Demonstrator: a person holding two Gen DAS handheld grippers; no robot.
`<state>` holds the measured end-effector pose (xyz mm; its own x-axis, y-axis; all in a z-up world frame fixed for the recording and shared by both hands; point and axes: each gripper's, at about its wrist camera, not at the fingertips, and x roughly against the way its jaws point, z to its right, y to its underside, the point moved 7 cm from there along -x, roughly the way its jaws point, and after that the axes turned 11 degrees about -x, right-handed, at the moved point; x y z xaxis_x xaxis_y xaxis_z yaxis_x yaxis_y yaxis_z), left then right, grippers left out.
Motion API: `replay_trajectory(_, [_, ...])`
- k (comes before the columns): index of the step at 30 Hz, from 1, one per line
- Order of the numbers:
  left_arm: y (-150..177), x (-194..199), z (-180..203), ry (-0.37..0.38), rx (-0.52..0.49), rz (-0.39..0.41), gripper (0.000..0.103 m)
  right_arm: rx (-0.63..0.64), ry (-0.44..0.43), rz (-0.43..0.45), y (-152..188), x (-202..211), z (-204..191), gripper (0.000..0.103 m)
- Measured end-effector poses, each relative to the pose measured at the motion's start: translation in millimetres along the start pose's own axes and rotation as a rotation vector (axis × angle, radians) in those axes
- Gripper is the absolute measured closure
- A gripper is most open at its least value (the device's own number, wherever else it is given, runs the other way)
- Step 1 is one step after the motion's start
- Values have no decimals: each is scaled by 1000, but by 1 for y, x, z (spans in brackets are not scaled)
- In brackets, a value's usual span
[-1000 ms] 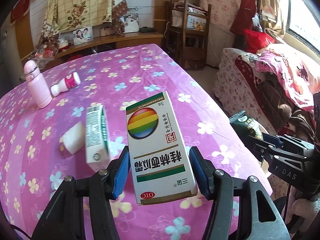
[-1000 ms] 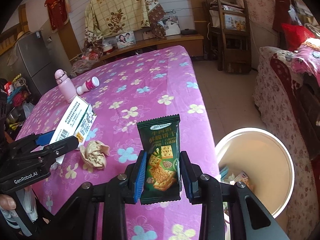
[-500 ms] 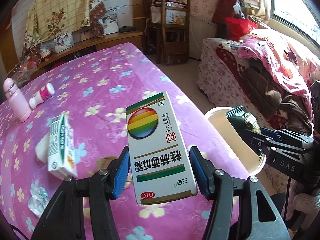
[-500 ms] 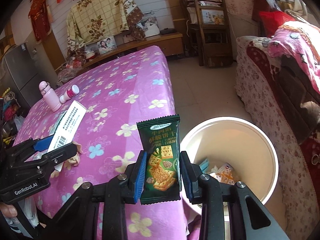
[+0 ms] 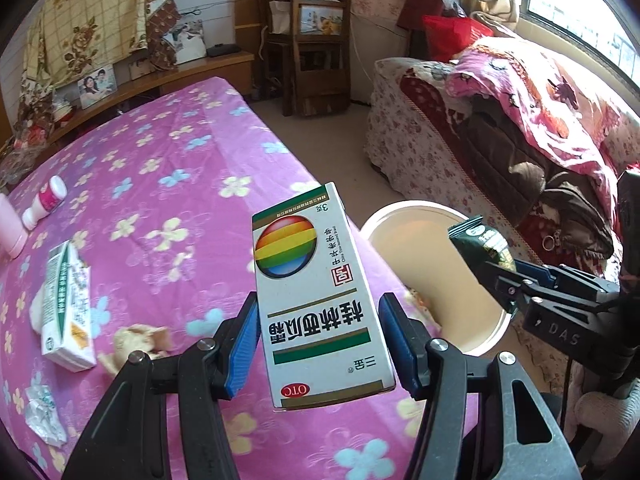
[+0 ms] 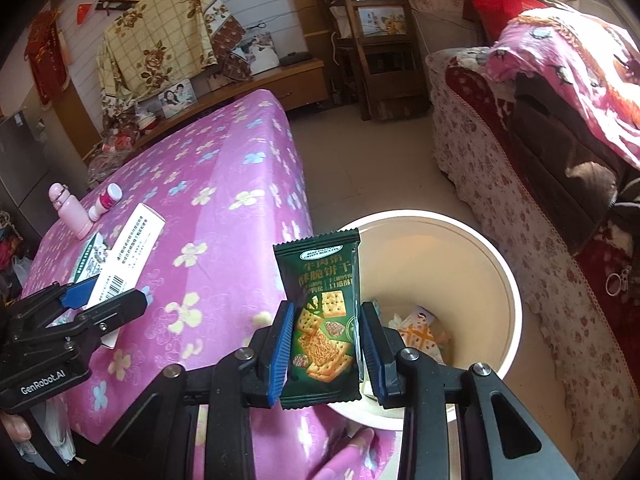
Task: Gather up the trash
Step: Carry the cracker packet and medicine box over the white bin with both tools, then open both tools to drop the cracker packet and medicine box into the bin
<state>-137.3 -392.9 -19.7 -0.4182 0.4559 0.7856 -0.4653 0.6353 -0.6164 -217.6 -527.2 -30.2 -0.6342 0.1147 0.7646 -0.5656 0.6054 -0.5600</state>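
My left gripper [image 5: 318, 346] is shut on a white medicine box [image 5: 316, 292] with a rainbow ball, held above the right edge of the pink flowered table [image 5: 160, 184]. My right gripper [image 6: 324, 354] is shut on a dark green cracker packet [image 6: 324, 320], held over the near rim of a round cream bin [image 6: 492, 264] beside the table. The bin [image 5: 404, 220] holds several wrappers. In the left wrist view the right gripper [image 5: 504, 276] with the packet [image 5: 480, 244] shows over the bin. In the right wrist view the left gripper [image 6: 92, 300] and its box [image 6: 132, 248] show at left.
On the table lie a green-and-white carton [image 5: 68, 308], a crumpled paper ball [image 5: 136, 340], a crumpled wrapper [image 5: 44, 416], a small white bottle with a pink label [image 5: 44, 200] and a pink flask [image 6: 70, 212]. A sofa with blankets [image 5: 500, 128] stands right of the bin; a wooden chair [image 5: 316, 44] behind.
Both grippers have swung right, from over the table toward the bin, each keeping its hold. The bin is now fully in the right wrist view and has come into the left one.
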Motion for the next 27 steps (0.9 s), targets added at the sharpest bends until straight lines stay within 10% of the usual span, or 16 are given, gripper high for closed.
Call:
replay_trajectory(21, [-20, -47, 61, 145, -45, -32, 42, -179, 115, -80, 5, -37, 85, 64])
replay_trajectory(23, [-20, -49, 64, 171, -40, -27, 38, -227, 99, -91, 5, -39, 93, 29])
replay_trajectory(27, [-18, -50, 64, 207, -23, -27, 32, -250, 94, -75, 4, -37, 98, 26])
